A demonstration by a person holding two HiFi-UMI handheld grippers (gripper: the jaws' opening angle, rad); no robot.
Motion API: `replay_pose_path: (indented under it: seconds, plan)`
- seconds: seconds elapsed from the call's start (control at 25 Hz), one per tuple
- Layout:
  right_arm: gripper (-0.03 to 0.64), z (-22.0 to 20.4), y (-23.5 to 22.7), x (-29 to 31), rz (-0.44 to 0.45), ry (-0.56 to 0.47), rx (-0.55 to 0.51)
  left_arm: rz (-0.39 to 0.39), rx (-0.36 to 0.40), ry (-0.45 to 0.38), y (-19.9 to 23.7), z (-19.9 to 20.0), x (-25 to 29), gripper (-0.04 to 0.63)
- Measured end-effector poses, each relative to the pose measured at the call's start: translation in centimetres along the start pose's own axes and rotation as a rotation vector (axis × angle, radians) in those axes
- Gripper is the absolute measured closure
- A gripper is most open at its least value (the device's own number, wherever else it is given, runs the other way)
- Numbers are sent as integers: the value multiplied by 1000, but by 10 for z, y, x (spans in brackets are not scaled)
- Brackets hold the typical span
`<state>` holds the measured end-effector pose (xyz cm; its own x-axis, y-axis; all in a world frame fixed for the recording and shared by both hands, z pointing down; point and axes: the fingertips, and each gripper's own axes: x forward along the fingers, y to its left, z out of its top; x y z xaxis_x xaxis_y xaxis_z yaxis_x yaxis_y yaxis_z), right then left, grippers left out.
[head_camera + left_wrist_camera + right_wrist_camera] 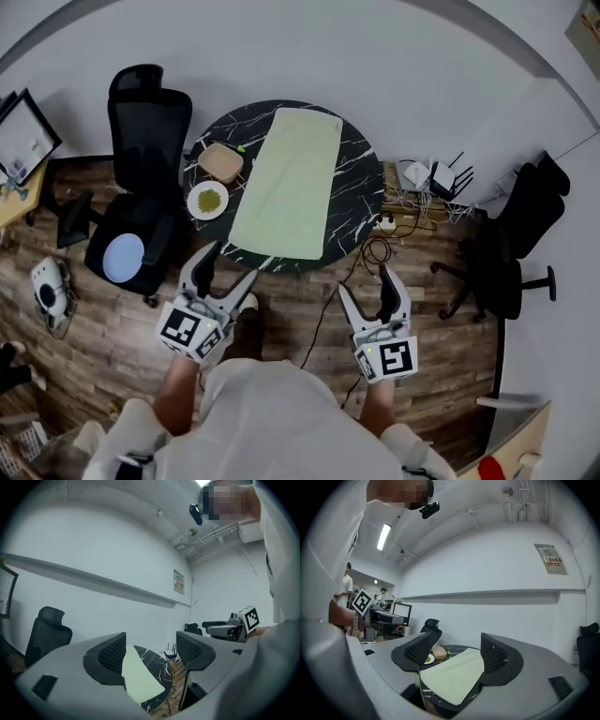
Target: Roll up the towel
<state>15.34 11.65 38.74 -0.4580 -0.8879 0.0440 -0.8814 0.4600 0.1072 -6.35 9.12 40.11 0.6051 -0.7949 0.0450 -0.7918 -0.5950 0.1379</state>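
Towel point(288, 184) flat, pale green | table point(355, 155) round, black marble

The towel point(286, 183) is a plain pale yellow-green, lying on a table point(358, 150) of black stone with thin white veins. A white plate point(193, 208) holds something green, too small to make out, beside a tan piece point(221, 161). The office chair point(150, 122) is black, with a light blue disc point(124, 257) on its seat. The floor point(112, 328) is brown wood planking. The left gripper point(230, 264) and right gripper point(367, 286) are grey, their cubes patterned in black-and-white squares.
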Motion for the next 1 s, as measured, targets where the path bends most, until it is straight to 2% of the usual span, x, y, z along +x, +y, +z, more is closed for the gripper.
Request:
replay_pose_path:
  seconds: [0.16,0.28,0.48,0.76,0.92,1.0]
  plan:
    - [322,3,-4,67,13,19,-18,-31,47,21,51,4,42,284]
    - [322,-1,-1,115,32,47,-10,-60,62,75,90,-6,64,284]
    - [322,-23,-2,161,30,117,40,-98,30,174,136,-26,91,284]
    - [322,-36,-31,181,-7,152,48,-118,22,185,149,-26,128,284]
    - [322,-41,-47,190,32,151,49,-93,39,192,144,-27,140,284]
    - [322,-47,-54,191,65,168,32,-67,16,201,141,-29,143,284]
